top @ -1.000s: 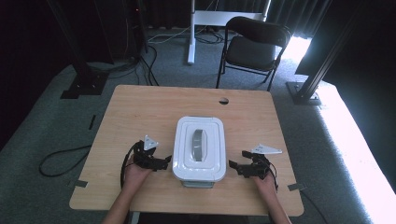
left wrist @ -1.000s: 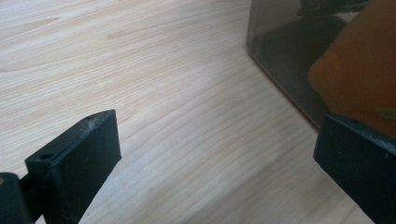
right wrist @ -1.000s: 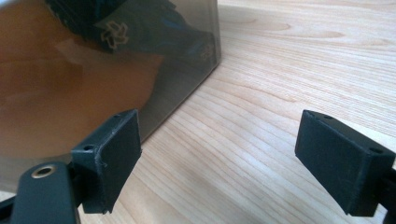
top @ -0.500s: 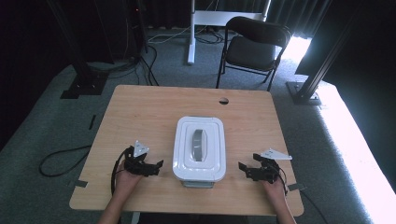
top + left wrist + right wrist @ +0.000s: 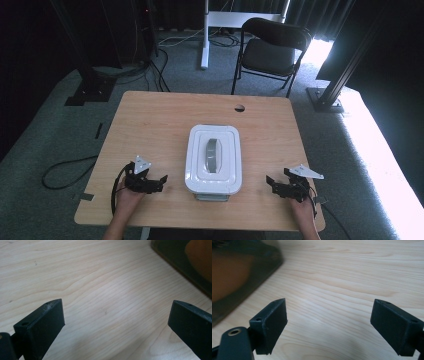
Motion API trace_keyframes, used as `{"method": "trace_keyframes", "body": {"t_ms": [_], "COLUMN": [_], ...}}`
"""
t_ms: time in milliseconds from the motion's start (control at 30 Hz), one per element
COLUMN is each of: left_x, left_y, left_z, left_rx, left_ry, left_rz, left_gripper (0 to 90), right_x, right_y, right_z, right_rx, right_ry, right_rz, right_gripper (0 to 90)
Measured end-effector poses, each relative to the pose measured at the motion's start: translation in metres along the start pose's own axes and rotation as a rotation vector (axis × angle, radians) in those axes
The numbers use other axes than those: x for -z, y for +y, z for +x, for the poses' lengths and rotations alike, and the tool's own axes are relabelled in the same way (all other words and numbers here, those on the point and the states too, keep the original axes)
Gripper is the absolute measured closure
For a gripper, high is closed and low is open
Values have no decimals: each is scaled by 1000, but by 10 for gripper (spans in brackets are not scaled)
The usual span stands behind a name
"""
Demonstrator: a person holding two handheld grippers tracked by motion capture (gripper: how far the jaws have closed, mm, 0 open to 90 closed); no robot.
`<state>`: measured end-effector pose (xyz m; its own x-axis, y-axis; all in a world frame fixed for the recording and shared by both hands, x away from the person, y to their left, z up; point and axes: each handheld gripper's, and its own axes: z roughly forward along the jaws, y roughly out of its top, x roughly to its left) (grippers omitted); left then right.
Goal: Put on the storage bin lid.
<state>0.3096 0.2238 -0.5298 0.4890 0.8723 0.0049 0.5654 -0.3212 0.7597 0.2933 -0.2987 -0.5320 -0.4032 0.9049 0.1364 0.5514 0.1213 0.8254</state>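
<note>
Pale grained wooden table (image 5: 160,125) bears a rounded white lidded box (image 5: 214,159); left gripper (image 5: 159,183) and right gripper (image 5: 273,184) both spread wide

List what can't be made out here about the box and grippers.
- White lidded box: contents hidden by its lid, high view.
- Box's near latch: too small, high view.
- Dark blurred shape, left gripper view: cut by the edge.
- Left gripper, right gripper: jaw gaps tiny in high view.

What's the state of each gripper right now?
Left gripper: open, holding nothing, left of the box.
Right gripper: open, holding nothing, right of the box.
</note>
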Motion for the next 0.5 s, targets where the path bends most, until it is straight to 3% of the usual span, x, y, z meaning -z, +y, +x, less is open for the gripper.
{"method": "trace_keyframes", "body": {"t_ms": [167,500], "left_x": [6,20], "left_y": [-8,-26], "left_z": [7,26], "left_rx": [11,47], "left_ry": [11,73], "left_rz": [6,27], "left_gripper": [11,11], "right_x": [6,16], "right_y": [-5,-16], "right_z": [-4,-14], "right_rx": [-34,-85], "right_ry": [-40,-137], "right_rz": [-12,-6], "right_gripper": [131,124]}}
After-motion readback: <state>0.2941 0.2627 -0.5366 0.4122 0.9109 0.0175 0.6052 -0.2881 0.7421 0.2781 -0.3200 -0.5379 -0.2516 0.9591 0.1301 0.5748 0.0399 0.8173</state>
